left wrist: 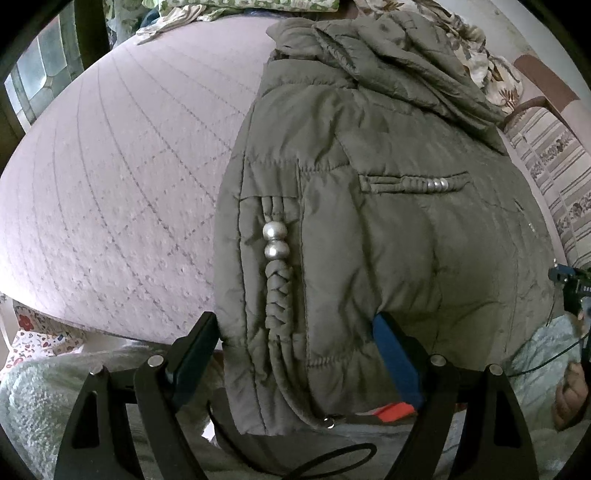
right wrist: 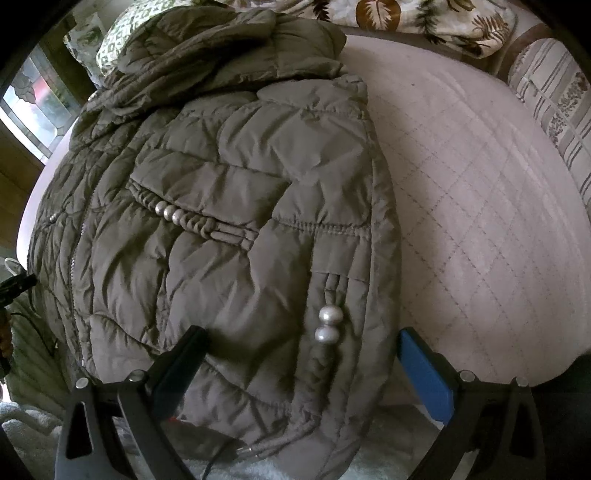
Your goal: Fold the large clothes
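Observation:
An olive quilted puffer jacket (left wrist: pixel 369 221) lies flat on a pink quilted mattress (left wrist: pixel 110 184), hood at the far end and hem hanging over the near edge. Braided cords with silver beads (left wrist: pixel 275 240) trim its pockets. My left gripper (left wrist: pixel 293 317) is open and straddles the hem's left corner, its black finger (left wrist: pixel 195 347) beside the jacket's edge and its blue pad (left wrist: pixel 395 354) against the fabric. My right gripper (right wrist: pixel 302 332) is open over the jacket (right wrist: pixel 221 184) at its right corner. Its black finger (right wrist: pixel 184 358) rests on the fabric and its blue pad (right wrist: pixel 424 369) is just outside the edge.
Leaf-patterned bedding (right wrist: pixel 424 18) and pillows lie at the head of the bed. A striped cushion (left wrist: pixel 554 177) runs along one side, and a window (left wrist: pixel 40 74) is at the other. A person's fluffy pale garment (left wrist: pixel 37 387) and a hand (left wrist: pixel 569 398) are near the bed's front edge.

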